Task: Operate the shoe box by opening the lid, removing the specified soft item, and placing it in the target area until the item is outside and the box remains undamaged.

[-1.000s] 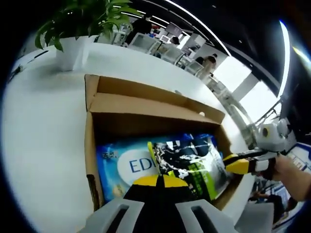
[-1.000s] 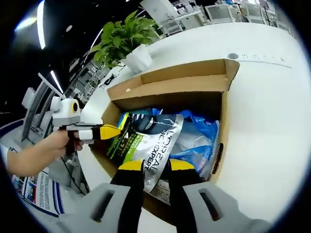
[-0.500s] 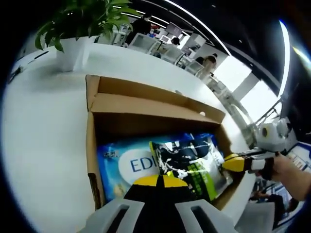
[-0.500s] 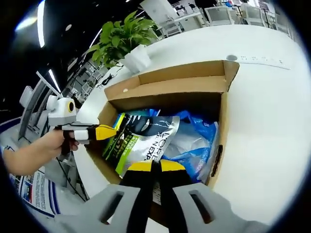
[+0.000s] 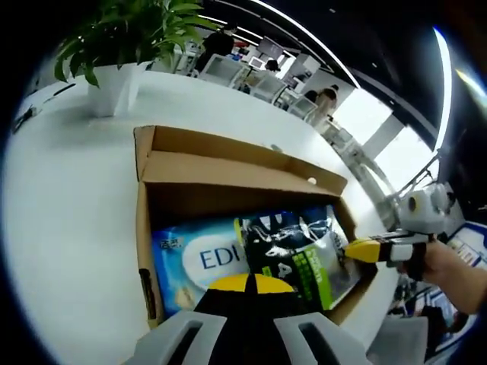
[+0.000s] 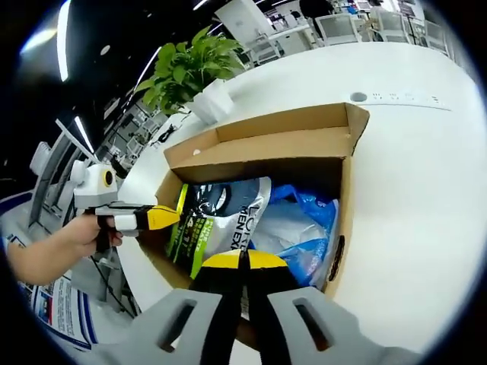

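Since a second ago the right gripper [image 6: 243,260] has closed from an open straddle onto the near edge of the dark-and-green pouch [image 6: 221,220], and that pouch now stands tilted more upright in the cardboard box [image 6: 346,190], its printed face lifted clear of the blue tissue pack [image 6: 304,236] beneath it. Its jaws meet on the pouch's lower edge, as far as the right gripper view shows. The left gripper [image 5: 251,283] hangs at the opposite long side of the box with its yellow tips together and nothing visibly between them; in the right gripper view it [image 6: 161,217] hovers just beside the pouch's left edge. I judge the pouch light, floppy and slick-filmed, so it may sag or slide; a pinch on a sealed seam should hold best. The lid flap [image 5: 228,144] is folded back, leaving the top open. Box walls are thin card, so a straight upward draw avoids tearing them. Around the box the white table [image 5: 68,220] offers open room, with a potted plant [image 5: 114,46] well apart.
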### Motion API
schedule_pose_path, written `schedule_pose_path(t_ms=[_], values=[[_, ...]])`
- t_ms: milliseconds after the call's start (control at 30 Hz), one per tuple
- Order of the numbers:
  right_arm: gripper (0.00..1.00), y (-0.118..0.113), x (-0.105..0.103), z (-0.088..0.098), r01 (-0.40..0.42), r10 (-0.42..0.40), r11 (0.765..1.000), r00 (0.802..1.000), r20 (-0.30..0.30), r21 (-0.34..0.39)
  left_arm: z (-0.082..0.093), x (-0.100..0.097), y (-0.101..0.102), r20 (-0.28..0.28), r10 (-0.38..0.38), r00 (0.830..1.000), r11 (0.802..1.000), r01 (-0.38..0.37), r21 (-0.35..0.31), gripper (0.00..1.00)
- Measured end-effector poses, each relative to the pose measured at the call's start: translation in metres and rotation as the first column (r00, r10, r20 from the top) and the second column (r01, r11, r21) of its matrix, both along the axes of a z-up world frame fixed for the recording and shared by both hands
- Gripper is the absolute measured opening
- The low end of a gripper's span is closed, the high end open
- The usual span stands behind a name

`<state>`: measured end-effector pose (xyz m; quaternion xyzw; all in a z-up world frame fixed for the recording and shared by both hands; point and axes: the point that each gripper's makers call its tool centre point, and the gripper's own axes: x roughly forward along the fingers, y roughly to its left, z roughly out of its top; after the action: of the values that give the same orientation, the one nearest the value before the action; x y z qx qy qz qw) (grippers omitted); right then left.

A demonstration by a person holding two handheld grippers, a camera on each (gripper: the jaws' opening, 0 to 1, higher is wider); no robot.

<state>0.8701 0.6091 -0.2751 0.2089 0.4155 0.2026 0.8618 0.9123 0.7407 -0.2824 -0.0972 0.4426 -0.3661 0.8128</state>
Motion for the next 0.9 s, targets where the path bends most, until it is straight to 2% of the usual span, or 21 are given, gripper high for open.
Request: schedule_pose_path(t_ms=[667,900], values=[[0.0,-0.011,-0.006,0.03,0.045,-0.045,0.999,0.999,0.02,0.026,0.024,-0.008,-0.011,0.003,0.021,1.0,0.999,-0.021,-0.042,0.0],[0.0,-0.007,-0.011,0.036,0.03,-0.031,0.999,0.999,0.026,0.034,0.029,-0.013,-0.009,0.028,0.021,0.999,0.999,-0.021,-0.024,0.0]])
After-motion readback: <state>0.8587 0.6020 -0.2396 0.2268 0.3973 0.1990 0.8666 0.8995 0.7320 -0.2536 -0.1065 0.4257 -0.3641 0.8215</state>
